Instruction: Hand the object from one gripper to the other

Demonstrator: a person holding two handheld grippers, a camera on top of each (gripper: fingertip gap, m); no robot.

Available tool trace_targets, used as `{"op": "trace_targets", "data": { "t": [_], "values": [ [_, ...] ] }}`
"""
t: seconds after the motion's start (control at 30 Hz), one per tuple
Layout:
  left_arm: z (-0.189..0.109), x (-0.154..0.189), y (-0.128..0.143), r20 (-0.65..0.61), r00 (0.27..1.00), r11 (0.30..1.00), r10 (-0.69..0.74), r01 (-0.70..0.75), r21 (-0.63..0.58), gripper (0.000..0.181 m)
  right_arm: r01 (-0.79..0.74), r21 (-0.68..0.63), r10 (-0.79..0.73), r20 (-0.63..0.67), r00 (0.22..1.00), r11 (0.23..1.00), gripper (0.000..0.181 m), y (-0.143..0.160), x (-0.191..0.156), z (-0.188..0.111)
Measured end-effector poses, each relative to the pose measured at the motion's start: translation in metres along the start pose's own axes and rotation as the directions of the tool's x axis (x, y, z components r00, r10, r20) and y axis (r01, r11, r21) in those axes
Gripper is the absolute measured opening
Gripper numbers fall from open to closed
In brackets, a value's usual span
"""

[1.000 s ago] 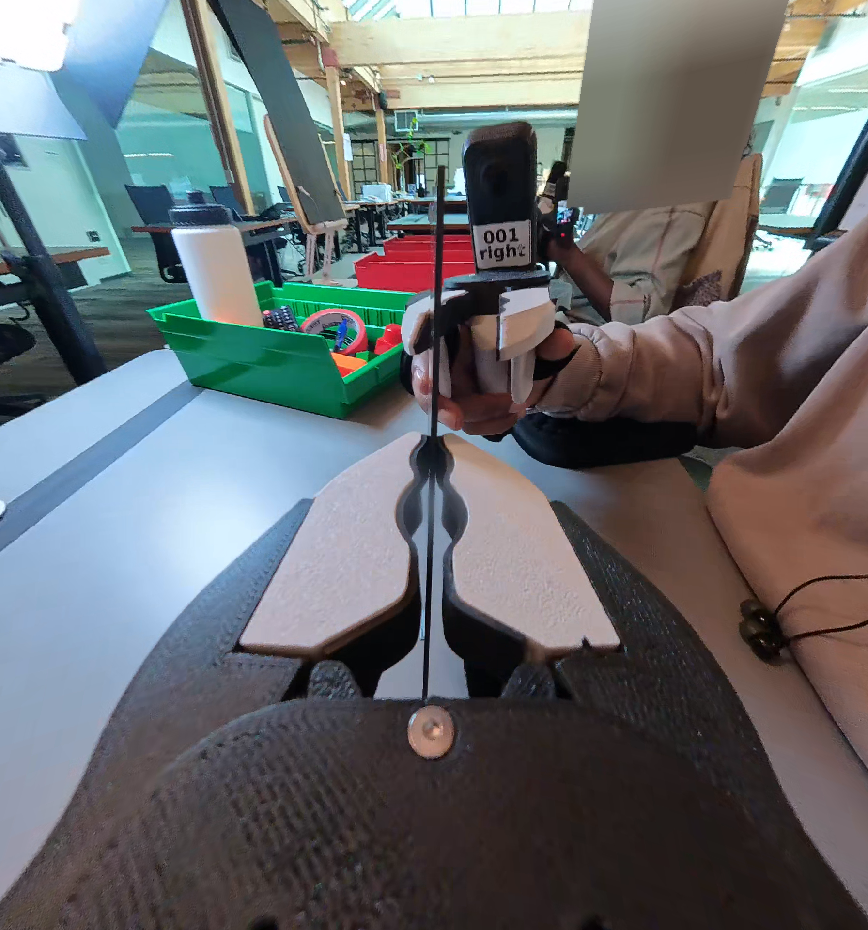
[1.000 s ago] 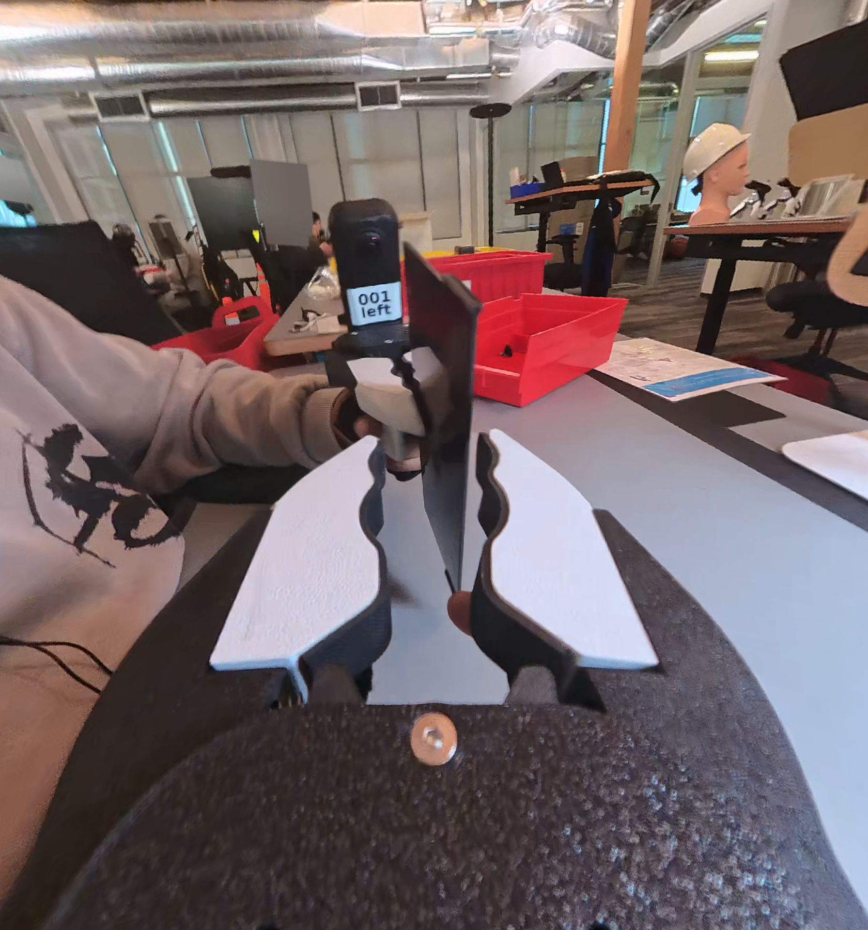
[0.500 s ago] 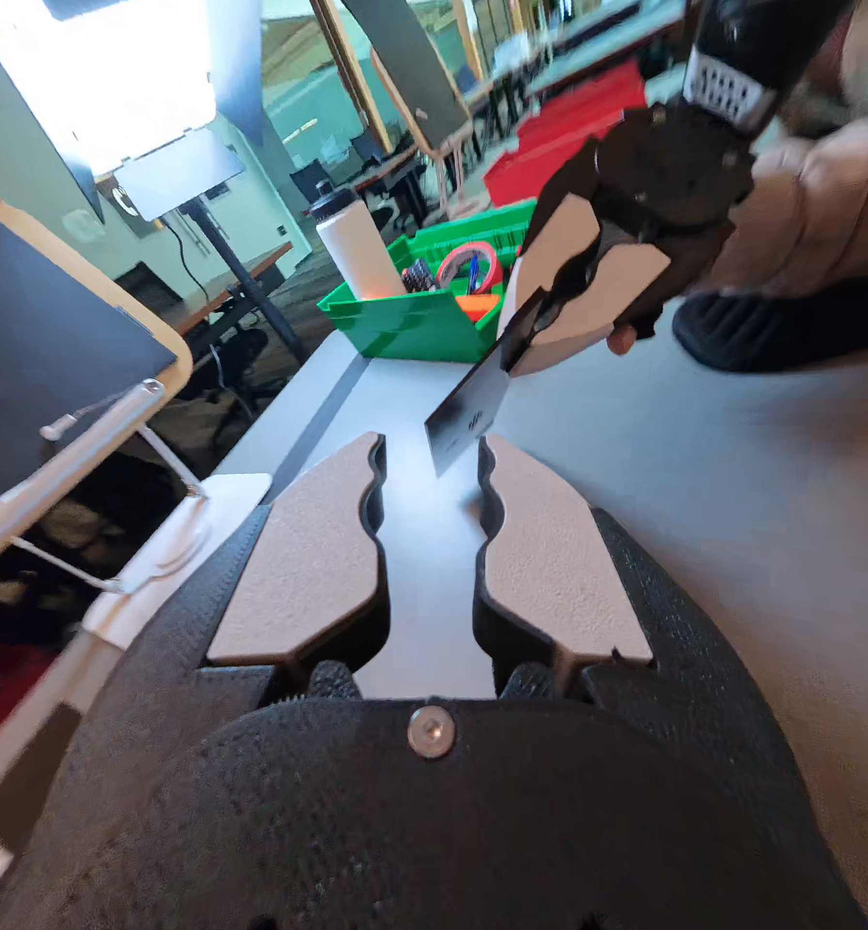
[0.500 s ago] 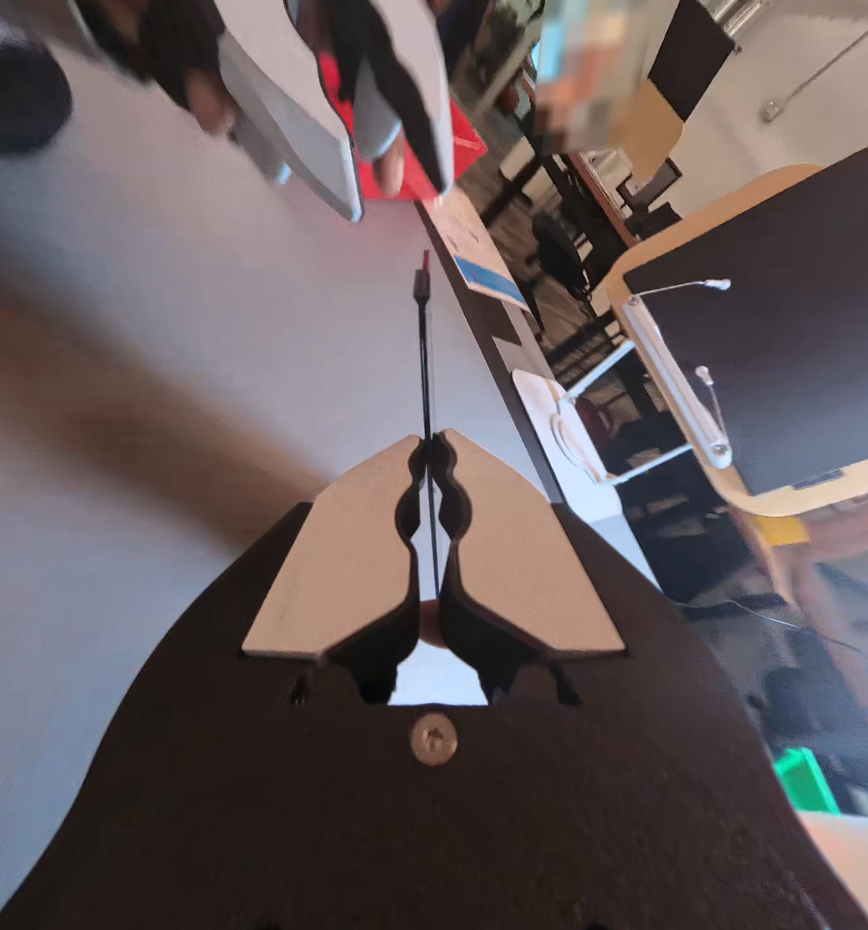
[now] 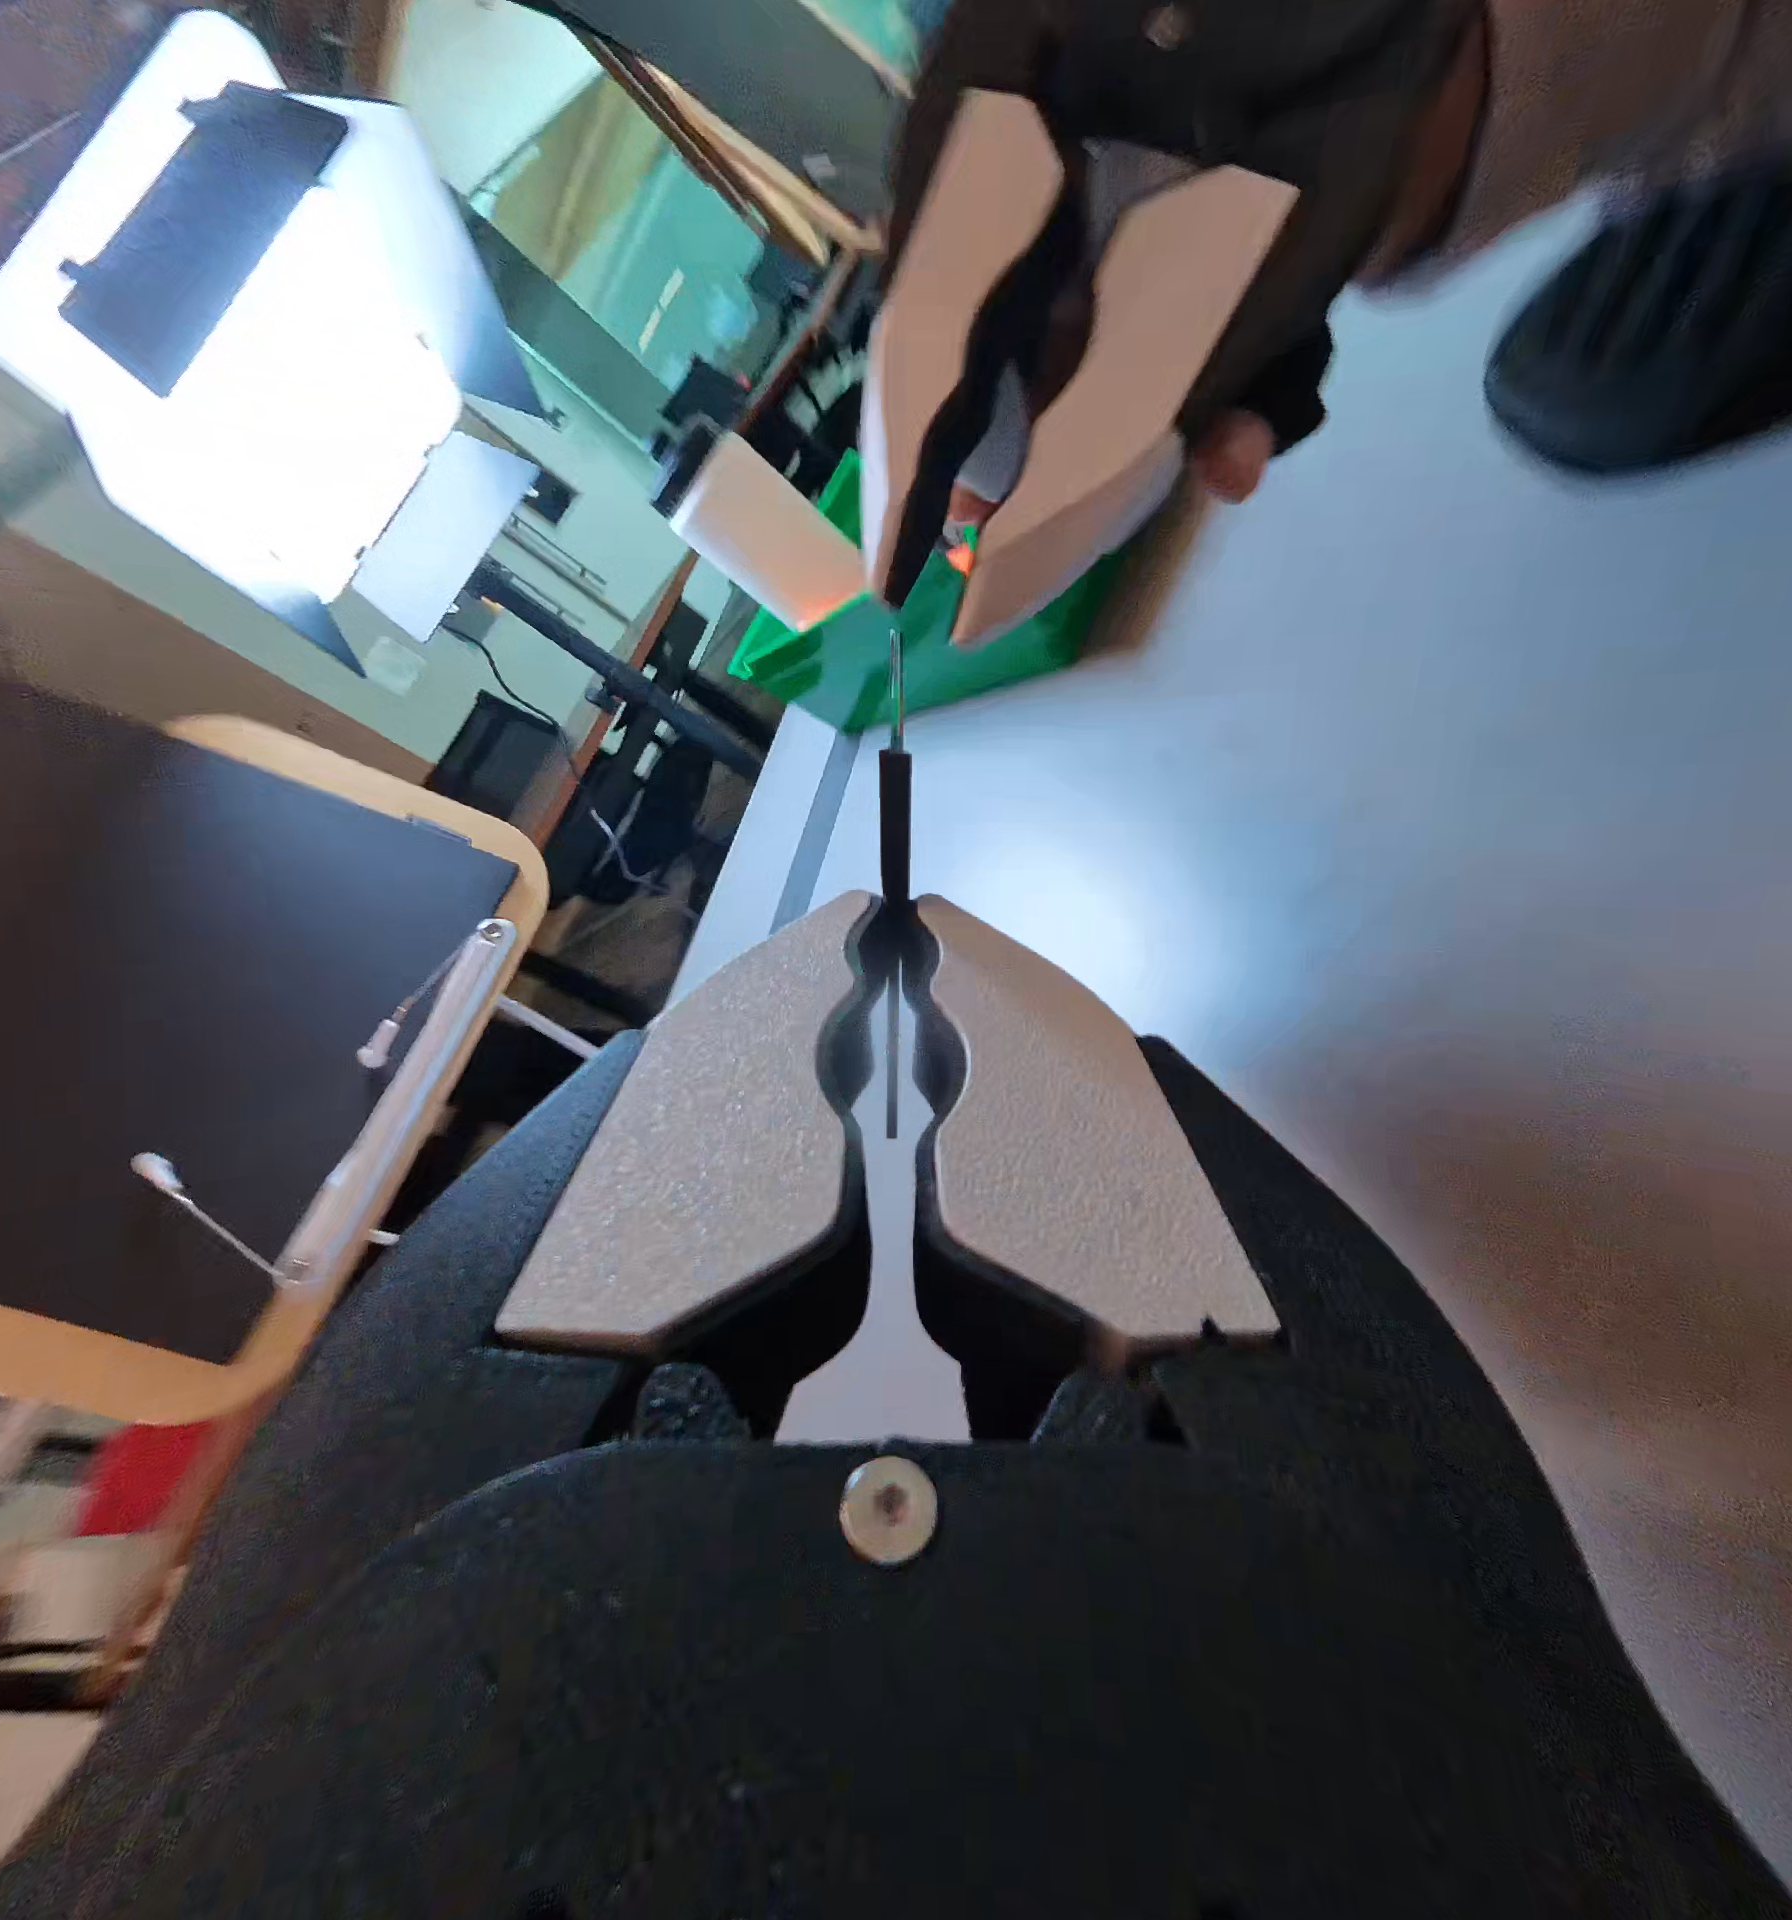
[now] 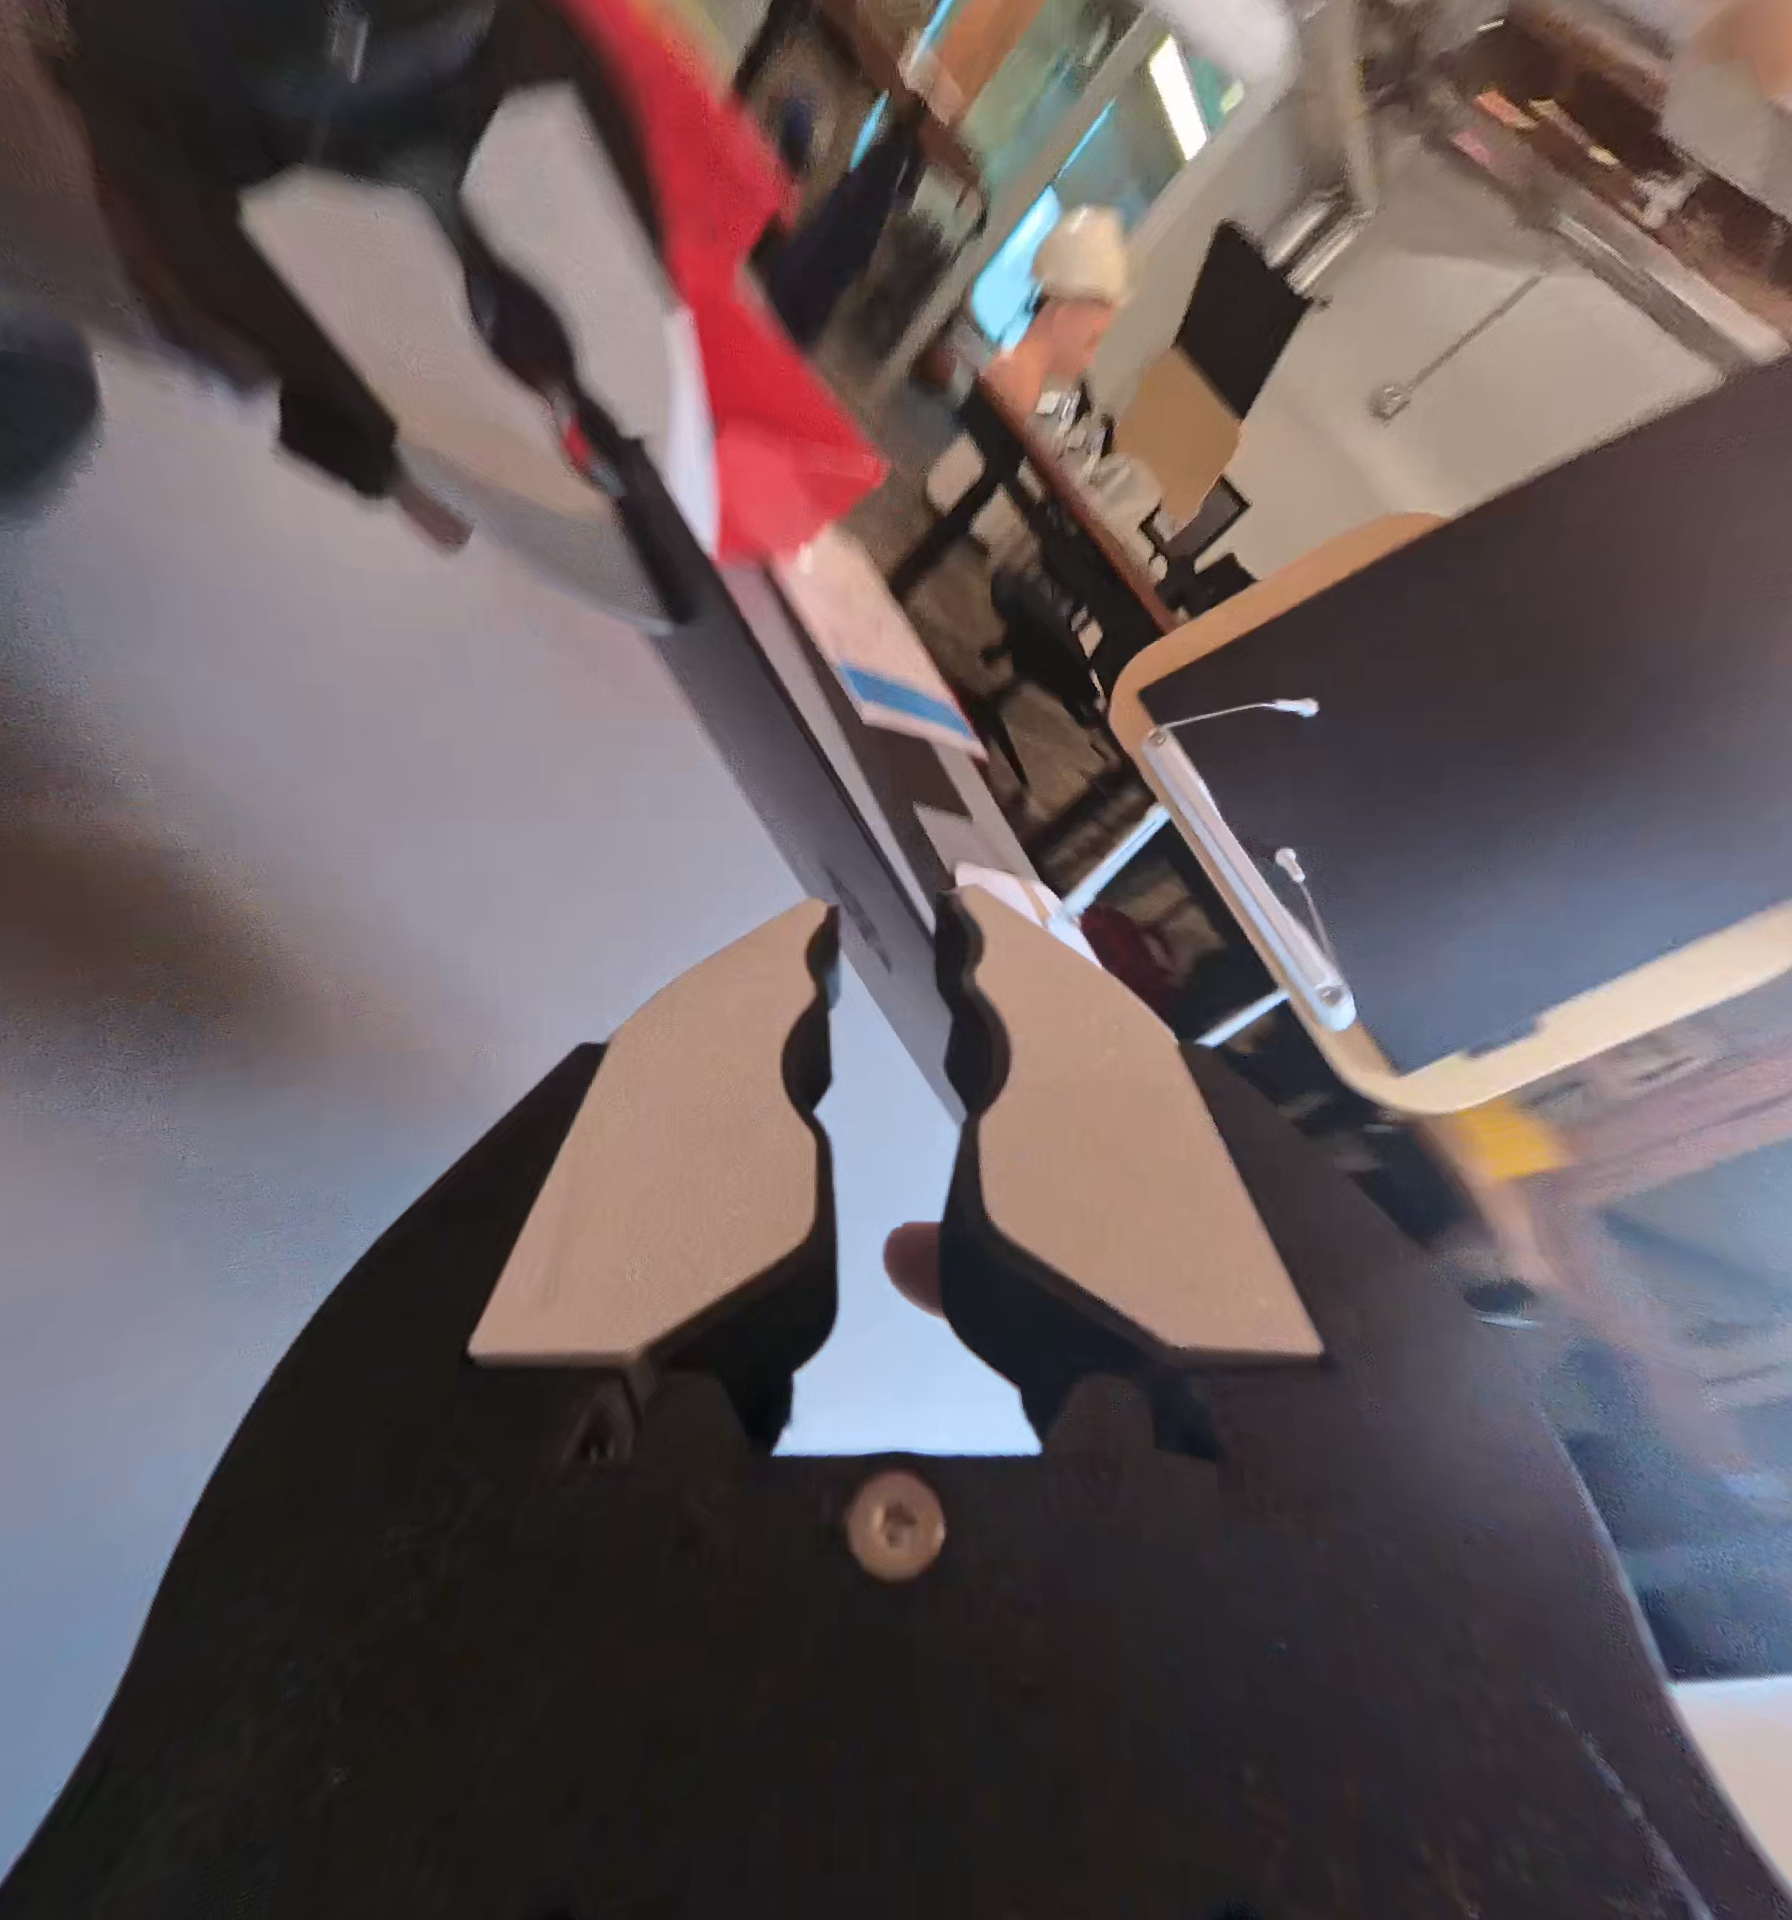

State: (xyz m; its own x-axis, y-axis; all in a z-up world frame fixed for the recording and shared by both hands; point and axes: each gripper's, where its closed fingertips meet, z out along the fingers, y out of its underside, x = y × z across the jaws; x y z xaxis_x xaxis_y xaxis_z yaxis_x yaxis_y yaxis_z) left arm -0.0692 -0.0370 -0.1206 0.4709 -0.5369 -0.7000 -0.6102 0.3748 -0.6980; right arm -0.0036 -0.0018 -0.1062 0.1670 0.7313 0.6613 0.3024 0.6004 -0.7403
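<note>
Left wrist view, far left: a black board point(image 5: 144, 987) with a pale wooden edge. Moving in, a white bottle point(image 5: 757, 530) and a green bin point(image 5: 975, 665) sit at the table's far end.

Dead centre, the left gripper point(image 5: 894, 909) is clamped on the black card point(image 5: 894, 821), seen edge-on as a thin dark line running straight out from the fingertips. The card's far end sits between the spread fingers of the right gripper point(image 5: 923, 613). To the right is the grey table point(image 5: 1287, 831).

In the right wrist view, the left gripper point(image 6: 653, 582) at upper left pinches the card point(image 6: 767, 727). The card slants down into the gap of the right gripper point(image 6: 887, 914), whose jaws are apart, so it isn't holding anything. The card looks close against the right-hand finger, though I can't tell whether it touches. A red bin point(image 6: 757, 416) blurs behind.

The risk is that only one gripper is holding the card above the table. If the left lets go before the right closes, the card drops. It also enters at an angle, so a quick squeeze could twist it or catch just a corner. Both views are blurred, which suggests fast motion and makes a mistimed release more likely.
</note>
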Motion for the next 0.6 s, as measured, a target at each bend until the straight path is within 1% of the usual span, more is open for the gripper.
{"op": "trace_targets", "data": {
  "t": [0.03,0.07,0.1,0.13,0.2,0.27,0.3,0.33,0.4,0.5,0.53,0.57,0.6],
  "values": [
    [-0.009,-0.014,-0.005,-0.001,0.991,0.988,-0.137,0.137,0.078,0.002,-0.159,0.077,0.159,0.001,0.987,0.984,0.024,-0.004,0.018,-0.011],
    [-0.018,-0.028,-0.009,-0.021,0.960,0.946,-0.280,0.280,0.162,0.002,-0.313,0.153,0.314,0.019,0.949,0.937,0.028,-0.005,0.036,-0.022],
    [-0.027,-0.043,-0.012,-0.058,0.908,0.875,-0.415,0.416,0.246,0.002,-0.445,0.219,0.447,0.044,0.894,0.868,0.033,-0.002,0.053,-0.032],
    [-0.037,-0.058,-0.015,-0.102,0.843,0.782,-0.528,0.529,0.329,0.002,-0.546,0.266,0.553,0.055,0.832,0.795,0.038,0.007,0.069,-0.039],
    [-0.057,-0.083,-0.018,-0.209,0.704,0.562,-0.679,0.682,0.468,0.002,-0.682,0.296,0.687,0.107,0.719,0.668,0.045,0.027,0.081,-0.042],
    [-0.070,-0.098,-0.017,-0.321,0.579,0.353,-0.750,0.760,0.546,0.002,-0.788,0.285,0.762,0.221,0.608,0.546,0.052,0.029,0.072,-0.034],
    [-0.073,-0.101,-0.016,-0.365,0.527,0.271,-0.768,0.783,0.560,0.002,-0.812,0.263,0.767,0.274,0.580,0.521,0.055,0.023,0.061,-0.026],
    [-0.073,-0.101,-0.015,-0.399,0.486,0.209,-0.778,0.798,0.565,0.001,-0.826,0.237,0.760,0.324,0.564,0.512,0.057,0.014,0.047,-0.018],
    [-0.066,-0.095,-0.016,-0.451,0.430,0.136,-0.782,0.825,0.549,0.001,-0.846,0.200,0.741,0.413,0.530,0.494,0.058,-0.007,0.017,-0.001],
    [-0.049,-0.077,-0.024,-0.527,0.355,0.057,-0.772,0.865,0.499,0.002,-0.872,0.218,0.732,0.477,0.486,0.438,0.054,-0.038,-0.009,0.018],
    [-0.044,-0.071,-0.026,-0.539,0.340,0.049,-0.770,0.875,0.482,0.002,-0.880,0.226,0.730,0.492,0.474,0.418,0.053,-0.047,-0.012,0.021],
    [-0.038,-0.064,-0.028,-0.541,0.335,0.055,-0.771,0.882,0.468,0.002,-0.883,0.235,0.728,0.502,0.468,0.405,0.050,-0.054,-0.013,0.023],
    [-0.033,-0.058,-0.029,-0.541,0.334,0.063,-0.772,0.887,0.458,0.002,-0.882,0.251,0.727,0.499,0.471,0.399,0.040,-0.058,-0.012,0.024]
  ]
}}
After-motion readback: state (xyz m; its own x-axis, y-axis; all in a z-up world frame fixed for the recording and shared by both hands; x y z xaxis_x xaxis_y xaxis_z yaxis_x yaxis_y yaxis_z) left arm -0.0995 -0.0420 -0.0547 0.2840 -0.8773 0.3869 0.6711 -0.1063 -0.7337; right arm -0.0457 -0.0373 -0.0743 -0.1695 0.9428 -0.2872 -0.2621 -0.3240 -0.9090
